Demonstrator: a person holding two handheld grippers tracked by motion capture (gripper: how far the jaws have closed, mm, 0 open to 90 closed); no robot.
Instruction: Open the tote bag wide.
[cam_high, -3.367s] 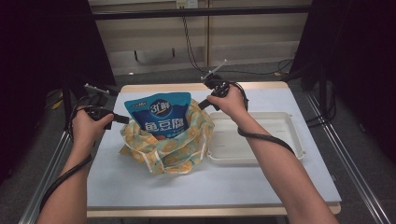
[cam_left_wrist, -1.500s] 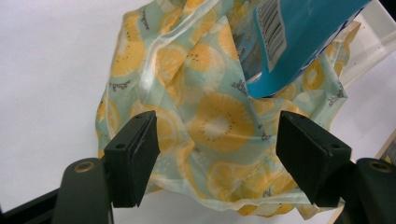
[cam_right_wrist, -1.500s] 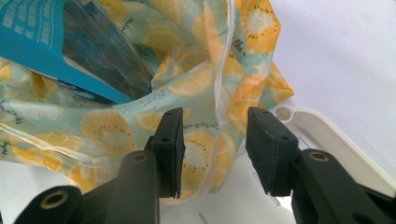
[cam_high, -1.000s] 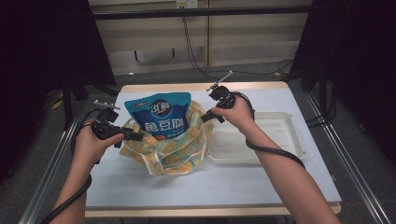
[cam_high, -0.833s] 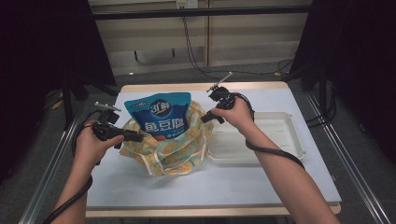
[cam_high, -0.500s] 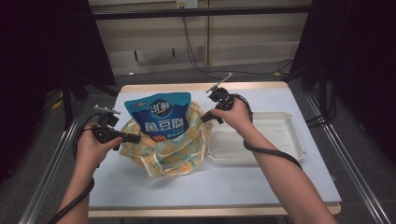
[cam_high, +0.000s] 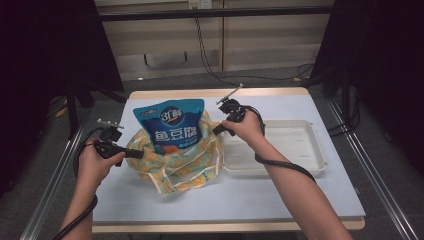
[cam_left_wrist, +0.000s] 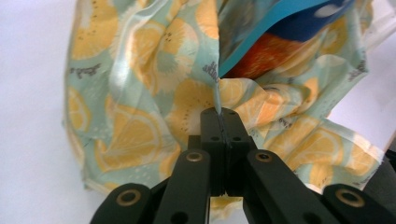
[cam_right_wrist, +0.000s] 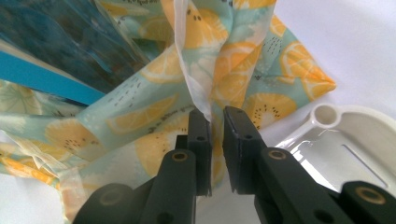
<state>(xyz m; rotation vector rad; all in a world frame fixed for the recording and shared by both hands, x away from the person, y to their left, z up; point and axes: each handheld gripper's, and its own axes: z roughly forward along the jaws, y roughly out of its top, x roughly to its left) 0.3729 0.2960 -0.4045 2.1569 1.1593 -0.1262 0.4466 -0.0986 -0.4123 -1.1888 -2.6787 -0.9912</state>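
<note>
Tabletop (cam_high: 280, 200): pale blue surface with a wooden edge; carries a cloth bag, a snack pouch and a tray.
Cloth bag (cam_high: 187, 160): soft fabric, mint green with yellow lemon-slice print, crumpled at the tabletop's left centre; its mouth faces the far side.
Snack pouch (cam_high: 172, 122): blue packet with white lettering and an orange patch low down; stands partly inside the cloth bag, upper half rising above the fabric.
Tray (cam_high: 300, 150): white, shallow, rectangular; lies just right of the cloth bag, touching its edge.
Left gripper (cam_left_wrist: 218, 114): jaws closed tight on a fold of the cloth bag's rim at the bag's left side; fabric pinched between the tips.
Right gripper (cam_right_wrist: 215, 119): jaws narrow with a slim gap, a strip of the cloth bag's rim between them, at the bag's right side beside the tray's corner.
Hands: left hand (cam_high: 92, 162) at the tabletop's left edge; right hand (cam_high: 247, 127) over the tray's near-left corner.
</note>
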